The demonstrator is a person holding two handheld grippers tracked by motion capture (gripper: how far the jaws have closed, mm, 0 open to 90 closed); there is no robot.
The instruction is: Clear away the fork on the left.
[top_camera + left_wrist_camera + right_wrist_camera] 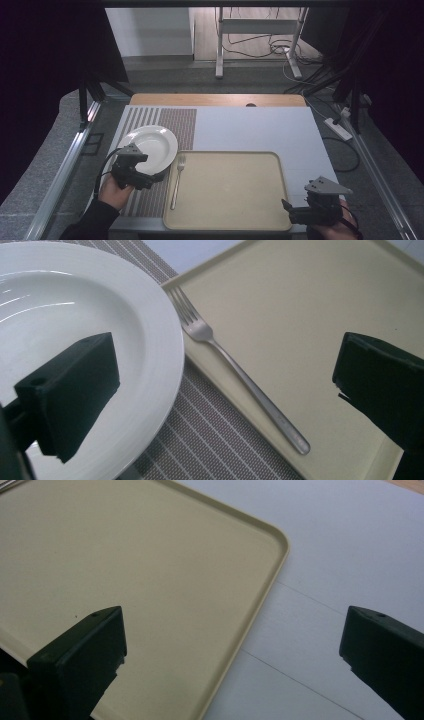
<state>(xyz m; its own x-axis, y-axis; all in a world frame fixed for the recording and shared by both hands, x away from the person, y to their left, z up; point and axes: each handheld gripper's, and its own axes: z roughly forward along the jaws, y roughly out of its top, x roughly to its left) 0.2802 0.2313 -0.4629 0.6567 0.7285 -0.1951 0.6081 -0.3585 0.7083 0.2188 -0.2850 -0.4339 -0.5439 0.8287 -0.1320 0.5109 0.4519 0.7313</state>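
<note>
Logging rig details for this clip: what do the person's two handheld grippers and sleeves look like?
Both are black. The left gripper carries a grey three-cornered plate on top, and a black cable loops from it. The right gripper has the same grey plate and a dark cable by the hand. Each claw ends in two blocky black jaws with a small hole near the tip. The left forearm wears a dark sleeve.

Beyond the table [220, 99] lies a grey floor [165, 75]. A white-legged desk frame [260, 30] stands on wood flooring with loose cables [270, 47]. A white power strip [338, 129] lies at right; black curtains [45, 55] flank both sides.
</note>
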